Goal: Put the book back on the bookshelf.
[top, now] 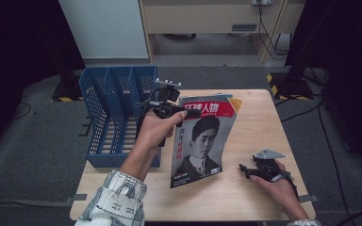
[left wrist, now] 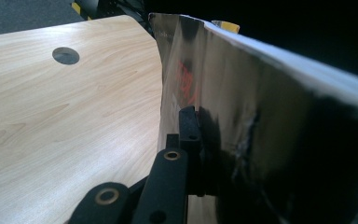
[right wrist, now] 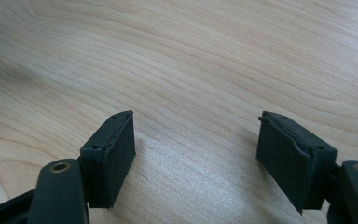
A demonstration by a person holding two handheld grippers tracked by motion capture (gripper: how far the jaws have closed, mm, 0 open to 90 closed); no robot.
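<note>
Magazine (top: pixel 202 141) gripped at its top edge by the left hand-held gripper (top: pixel 176 111), tilted up mid-frame, lower edge on the worktop (top: pixel 245 197); filing it in the rack (top: pixel 115 117), left of frame, remains. Right hand-held gripper (top: pixel 246 170) rests wide, empty.

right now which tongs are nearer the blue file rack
Left. The left tongs grip the magazine right beside the blue file rack; the right tongs rest open across the table.
</note>
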